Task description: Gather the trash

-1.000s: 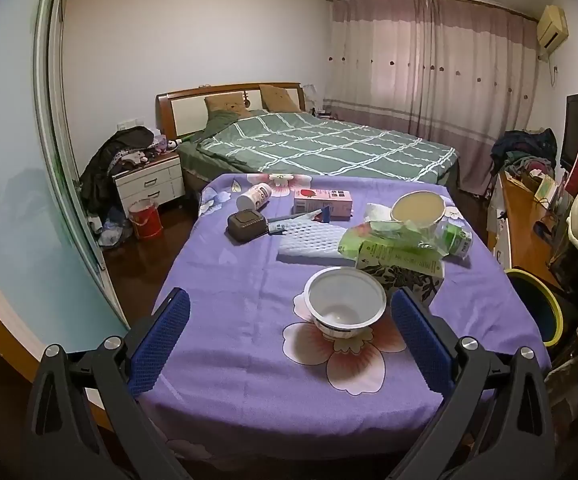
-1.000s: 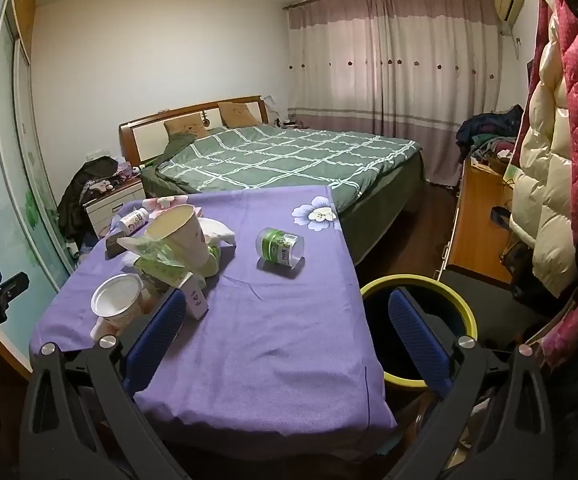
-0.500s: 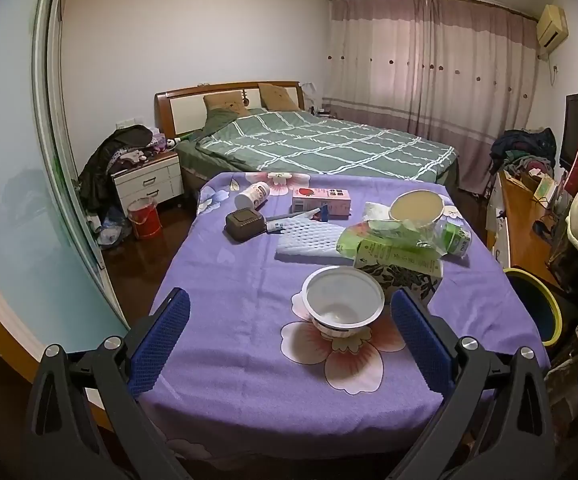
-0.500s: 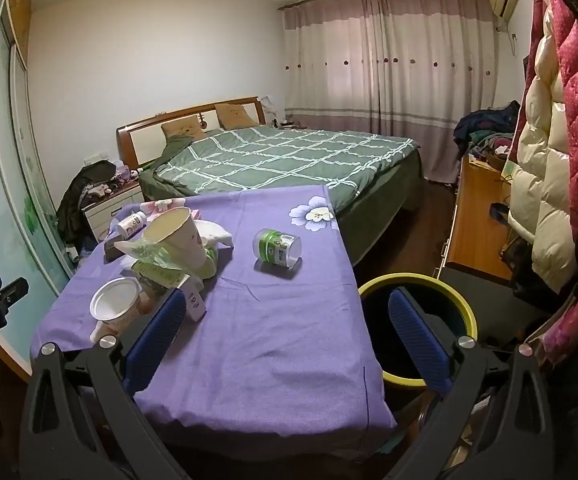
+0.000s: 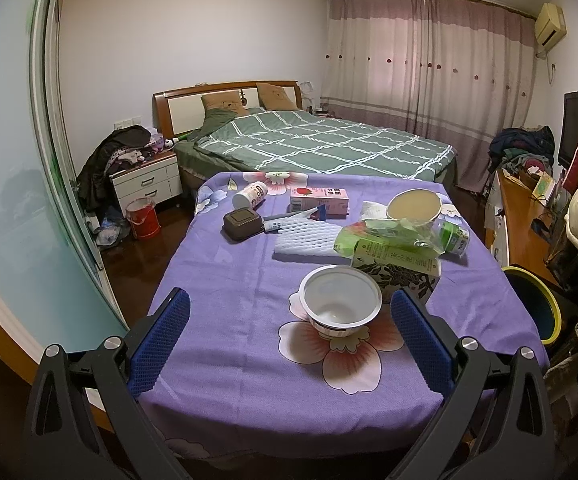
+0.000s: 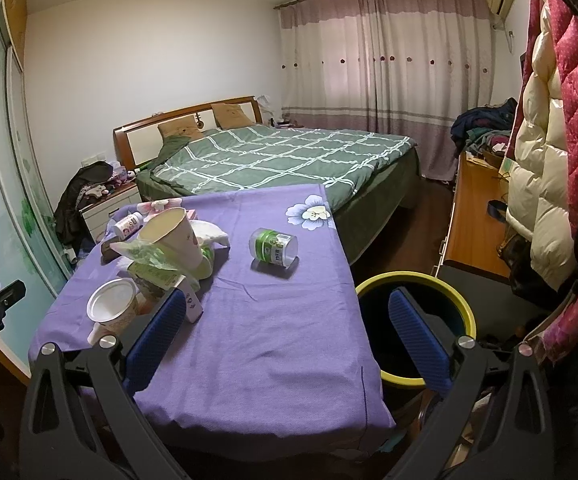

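Left gripper [image 5: 287, 334] wide open, empty | right gripper [image 6: 285, 332] wide open, empty | white bowl [image 5: 340, 301] near table [image 5: 225, 312] front edge, carton [image 5: 395, 266] touching behind | bin [image 6: 415, 326] beside right edge | risk: light bowl tips or skids under uneven pinch

Green-quilted bed [image 5: 313, 140], drawn pink curtains [image 5: 425, 64], dark wooden floor [image 5: 145, 252]

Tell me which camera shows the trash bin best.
The right wrist view: the trash bin shows its whole yellow rim and dark inside, partly behind the right gripper. The left wrist view catches only part of it at the table's far right.
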`<state>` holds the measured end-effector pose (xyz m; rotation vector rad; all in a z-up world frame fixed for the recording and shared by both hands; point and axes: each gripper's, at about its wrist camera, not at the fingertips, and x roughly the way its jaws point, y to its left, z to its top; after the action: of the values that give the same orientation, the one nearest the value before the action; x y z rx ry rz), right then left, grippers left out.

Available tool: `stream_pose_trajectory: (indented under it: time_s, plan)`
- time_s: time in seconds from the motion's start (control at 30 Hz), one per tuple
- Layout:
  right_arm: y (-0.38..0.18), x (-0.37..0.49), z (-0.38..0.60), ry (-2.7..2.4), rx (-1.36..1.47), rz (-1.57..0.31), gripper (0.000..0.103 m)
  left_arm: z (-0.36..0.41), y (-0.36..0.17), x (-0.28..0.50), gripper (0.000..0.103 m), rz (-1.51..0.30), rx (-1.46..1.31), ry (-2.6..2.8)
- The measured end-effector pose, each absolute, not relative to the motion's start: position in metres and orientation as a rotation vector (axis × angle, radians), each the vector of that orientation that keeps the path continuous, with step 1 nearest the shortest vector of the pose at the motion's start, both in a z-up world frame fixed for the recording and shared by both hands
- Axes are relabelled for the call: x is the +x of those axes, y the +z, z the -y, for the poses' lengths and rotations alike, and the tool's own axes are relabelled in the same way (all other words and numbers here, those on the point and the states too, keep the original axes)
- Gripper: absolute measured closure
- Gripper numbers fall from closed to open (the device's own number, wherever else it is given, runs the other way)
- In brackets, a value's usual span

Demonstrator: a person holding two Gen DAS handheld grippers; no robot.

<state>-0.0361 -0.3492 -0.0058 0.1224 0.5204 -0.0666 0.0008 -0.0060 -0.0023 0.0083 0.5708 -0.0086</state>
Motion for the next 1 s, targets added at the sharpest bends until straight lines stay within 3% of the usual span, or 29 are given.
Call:
stream_pose_trajectory:
  time_s: [1.0]
  plan:
    - [-0.0106, -0.0321, 0.3531, -0.075, 0.13, -0.533, 0.006, 0.0112, -0.0035, 0.0021, 0.004, -0.584, 0.02, -0.02]
